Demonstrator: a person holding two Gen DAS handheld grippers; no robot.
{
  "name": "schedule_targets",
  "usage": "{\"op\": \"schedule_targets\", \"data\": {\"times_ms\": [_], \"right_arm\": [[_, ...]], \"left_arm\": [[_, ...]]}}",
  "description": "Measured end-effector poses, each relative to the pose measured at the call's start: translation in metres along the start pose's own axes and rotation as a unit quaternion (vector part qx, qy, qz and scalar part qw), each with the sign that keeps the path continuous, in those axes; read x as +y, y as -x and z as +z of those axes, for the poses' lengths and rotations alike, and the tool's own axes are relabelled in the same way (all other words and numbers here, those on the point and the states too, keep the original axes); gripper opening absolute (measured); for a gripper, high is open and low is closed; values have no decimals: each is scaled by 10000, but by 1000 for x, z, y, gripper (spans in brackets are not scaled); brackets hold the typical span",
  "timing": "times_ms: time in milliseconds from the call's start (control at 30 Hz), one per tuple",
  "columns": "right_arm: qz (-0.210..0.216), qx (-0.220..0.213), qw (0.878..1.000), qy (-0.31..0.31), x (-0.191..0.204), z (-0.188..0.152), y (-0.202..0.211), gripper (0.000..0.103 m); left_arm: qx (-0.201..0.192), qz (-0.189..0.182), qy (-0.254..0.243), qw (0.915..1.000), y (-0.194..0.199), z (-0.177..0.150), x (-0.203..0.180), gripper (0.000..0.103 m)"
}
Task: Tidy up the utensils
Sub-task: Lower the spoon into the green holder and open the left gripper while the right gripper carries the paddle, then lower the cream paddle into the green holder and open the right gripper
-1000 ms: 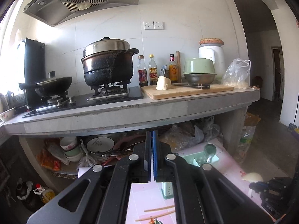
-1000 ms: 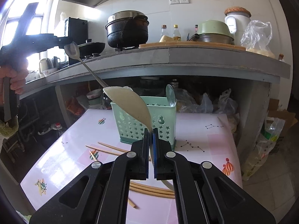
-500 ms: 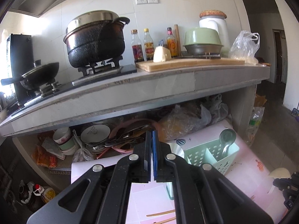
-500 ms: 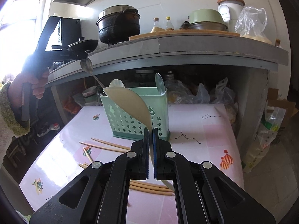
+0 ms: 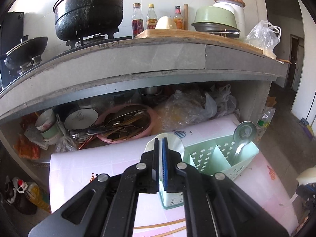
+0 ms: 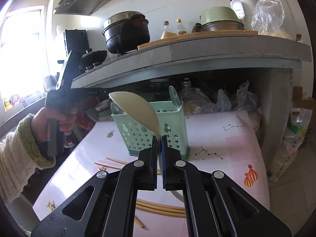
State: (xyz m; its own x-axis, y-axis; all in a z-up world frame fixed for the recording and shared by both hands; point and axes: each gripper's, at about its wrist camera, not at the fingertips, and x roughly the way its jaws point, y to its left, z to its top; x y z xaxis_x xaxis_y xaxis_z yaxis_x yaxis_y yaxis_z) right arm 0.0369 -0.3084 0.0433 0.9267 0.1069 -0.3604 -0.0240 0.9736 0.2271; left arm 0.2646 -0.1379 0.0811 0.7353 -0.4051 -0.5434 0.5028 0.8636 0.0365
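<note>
Standing on the pink table [image 6: 227, 142], the green caddy [image 6: 173, 138] is the landmark. Just in front of it, the right gripper [image 6: 159, 138] pinches a cream rice paddle [image 6: 136, 110] by its handle (blade tilted up-left). The left gripper [image 5: 160, 141], jaws nearly together, hangs over the caddy's left end; what it grips I cannot tell. A spoon [image 5: 242, 136] stands in the caddy's right compartment; chopsticks [image 6: 164, 210] lie in front.

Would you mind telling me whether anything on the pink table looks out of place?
Yes: several wooden chopsticks lie loose on the pink patterned table, beside the mint-green star-perforated utensil caddy rather than in it. The caddy holds a metal spoon upright. The right gripper grips a cream rice paddle, not yet stowed.
</note>
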Motion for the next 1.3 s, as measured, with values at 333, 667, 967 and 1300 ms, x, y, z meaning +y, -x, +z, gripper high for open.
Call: {"op": "schedule_targets", "data": {"times_ms": [333, 667, 967, 1300], "right_arm": [[779, -543, 9949, -350, -4, 60, -31, 2], [1117, -869, 9892, -383, 1, 112, -97, 2], [828, -369, 9952, -380, -14, 84, -145, 2], [408, -61, 9990, 147, -5, 61, -144, 5]], "left_arm": [[-377, -56, 473, 9982, 33, -15, 18, 40], [-611, 29, 817, 9948, 94, -70, 37, 56], [-429, 145, 1019, 9938, 109, -116, 47, 58], [-344, 144, 1129, 9929, 107, -129, 51, 58]]}}
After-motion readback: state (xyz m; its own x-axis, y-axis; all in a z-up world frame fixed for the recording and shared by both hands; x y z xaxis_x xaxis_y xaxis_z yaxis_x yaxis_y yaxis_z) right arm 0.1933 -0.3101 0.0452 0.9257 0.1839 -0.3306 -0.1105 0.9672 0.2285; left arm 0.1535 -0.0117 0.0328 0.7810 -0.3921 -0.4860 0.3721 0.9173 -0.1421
